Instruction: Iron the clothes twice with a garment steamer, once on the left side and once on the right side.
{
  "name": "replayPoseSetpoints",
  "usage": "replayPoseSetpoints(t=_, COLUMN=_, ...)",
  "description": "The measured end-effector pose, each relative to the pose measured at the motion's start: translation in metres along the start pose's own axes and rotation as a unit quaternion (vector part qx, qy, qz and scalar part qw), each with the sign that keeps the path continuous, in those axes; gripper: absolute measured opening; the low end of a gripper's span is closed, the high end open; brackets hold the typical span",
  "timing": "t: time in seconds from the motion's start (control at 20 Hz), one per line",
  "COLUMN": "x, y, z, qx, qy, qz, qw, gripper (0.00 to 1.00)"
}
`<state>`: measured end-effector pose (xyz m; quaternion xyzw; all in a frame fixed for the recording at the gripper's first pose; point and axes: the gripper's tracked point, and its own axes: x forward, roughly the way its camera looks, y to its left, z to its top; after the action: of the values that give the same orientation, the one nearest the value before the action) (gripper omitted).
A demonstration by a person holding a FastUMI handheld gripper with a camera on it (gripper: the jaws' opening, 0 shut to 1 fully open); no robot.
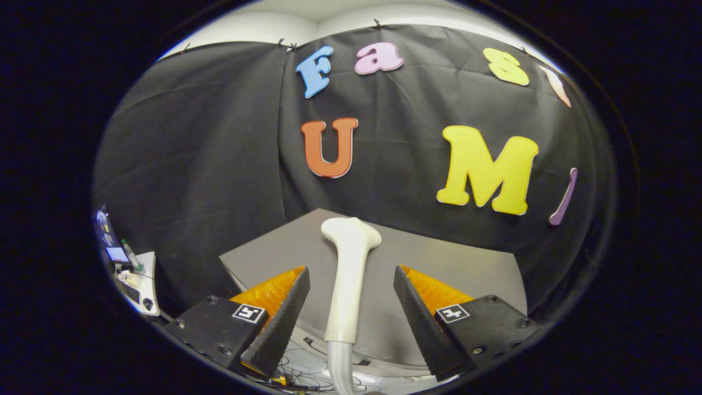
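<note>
Standing upright between the released fingers of the gripper (351,307), touching neither, the steamer (348,274) rises over a grey table (455,269), its hose (341,367) trailing below.

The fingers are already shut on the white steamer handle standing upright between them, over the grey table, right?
Not quite. In the gripper view the gripper is open: the white steamer handle stands upright between the fingers over the grey table, with a gap on each side, so neither finger presses it.
</note>
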<state>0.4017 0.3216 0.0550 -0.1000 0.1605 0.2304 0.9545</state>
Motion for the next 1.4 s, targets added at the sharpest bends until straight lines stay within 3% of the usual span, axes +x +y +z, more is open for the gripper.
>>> replayPoseSetpoints(t=0.3, x=0.047, y=-0.005, z=-0.032, qx=0.027, qy=0.071, qz=0.000, qw=0.997, gripper=0.80)
replayPoseSetpoints(t=0.4, x=0.051, y=0.001, z=-0.031, qx=0.036, qy=0.070, qz=0.017, qw=0.997, gripper=0.67)
replayPoseSetpoints(t=0.5, x=0.051, y=0.002, z=-0.031, qx=0.049, qy=0.079, qz=0.009, qw=0.996, gripper=0.48)
replayPoseSetpoints(t=0.55, x=0.051, y=0.003, z=-0.030, qx=0.047, qy=0.080, qz=0.007, qw=0.996, gripper=0.45)
replayPoseSetpoints(t=0.85, x=0.037, y=0.003, z=-0.022, qx=0.090, qy=0.074, qz=0.028, qw=0.993, gripper=0.38)
replayPoseSetpoints(t=1.4, x=-0.102, y=-0.036, z=0.002, qx=0.096, qy=-0.021, qz=0.013, qw=0.995, gripper=0.37)
